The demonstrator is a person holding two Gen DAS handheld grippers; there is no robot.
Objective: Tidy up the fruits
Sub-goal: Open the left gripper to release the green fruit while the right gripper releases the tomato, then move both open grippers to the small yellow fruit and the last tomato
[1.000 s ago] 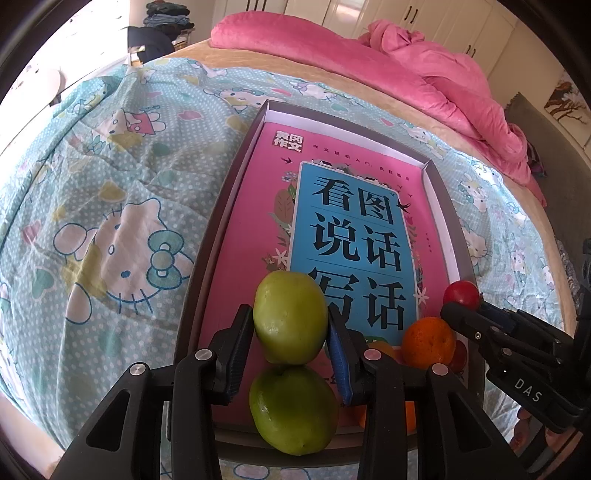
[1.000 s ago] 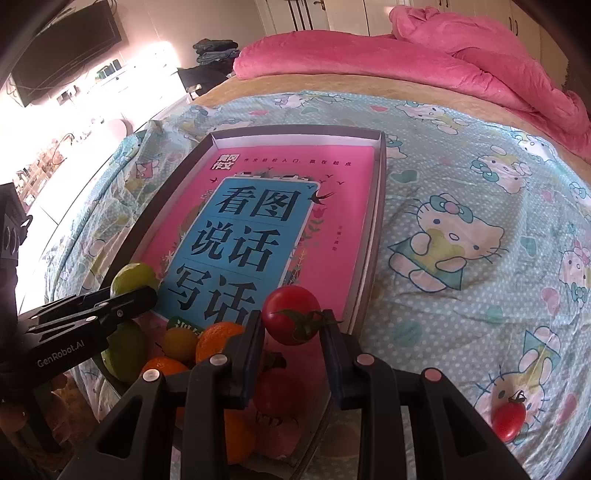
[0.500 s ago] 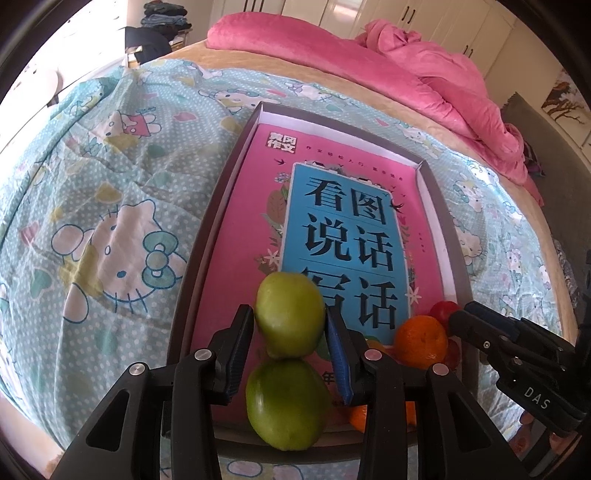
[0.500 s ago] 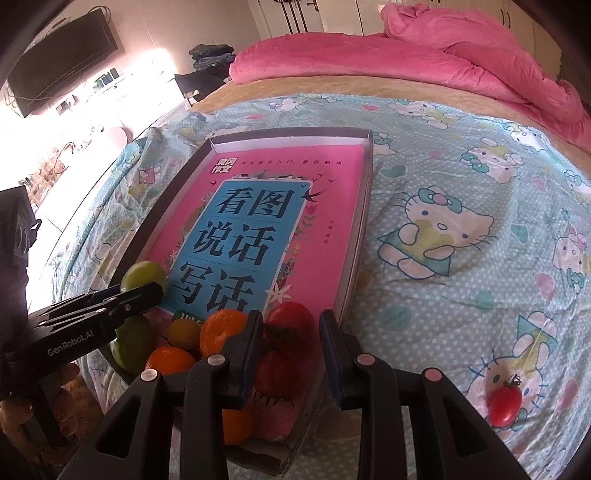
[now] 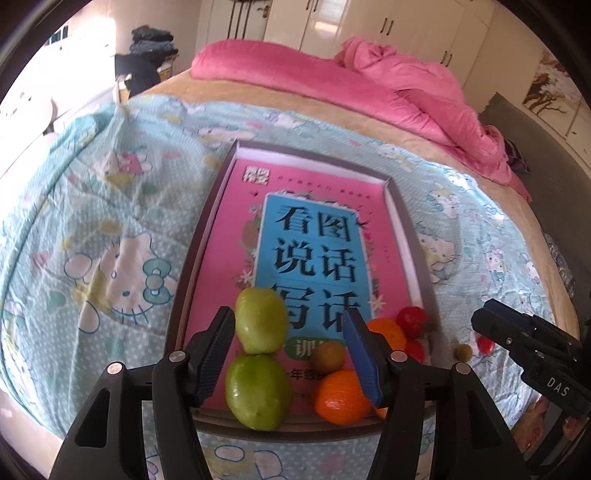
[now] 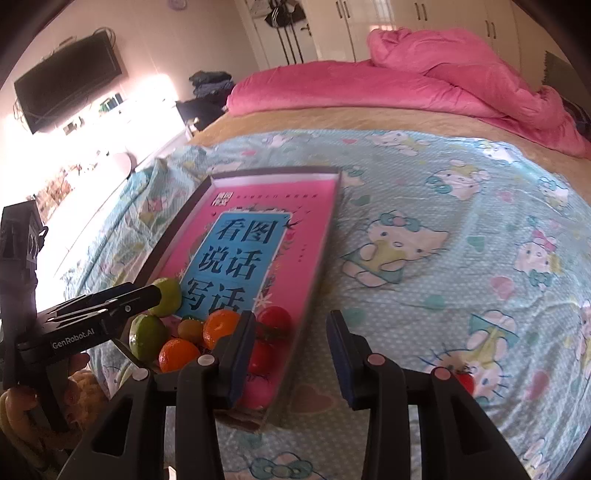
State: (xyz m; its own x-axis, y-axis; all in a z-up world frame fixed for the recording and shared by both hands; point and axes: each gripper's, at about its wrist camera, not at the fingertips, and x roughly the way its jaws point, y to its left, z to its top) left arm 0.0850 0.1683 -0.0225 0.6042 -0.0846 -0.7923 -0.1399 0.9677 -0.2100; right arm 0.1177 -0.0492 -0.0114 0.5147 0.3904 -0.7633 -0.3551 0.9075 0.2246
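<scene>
A grey tray (image 5: 192,254) holding a pink book (image 5: 243,221) lies on the bed. At its near end lie two green fruits (image 5: 261,320) (image 5: 258,392), oranges (image 5: 341,397), a small brownish fruit (image 5: 328,356) and red tomatoes (image 5: 412,319). My left gripper (image 5: 288,350) is open, its fingers either side of the far green fruit without holding it. My right gripper (image 6: 291,350) is open and empty, just right of the tray's near right corner; it shows in the left wrist view (image 5: 517,339). A tomato (image 6: 466,382) and a small olive fruit (image 5: 463,352) lie on the sheet.
The bed has a Hello Kitty sheet (image 6: 424,258) and a pink duvet (image 6: 406,81) bunched at the far end. A television (image 6: 70,81) hangs on the left wall. Wardrobes (image 5: 369,29) stand behind the bed.
My left gripper opened and let go of the green fruit, now resting in the tray. My right gripper released its tomato into the tray, opened and drew back to the right.
</scene>
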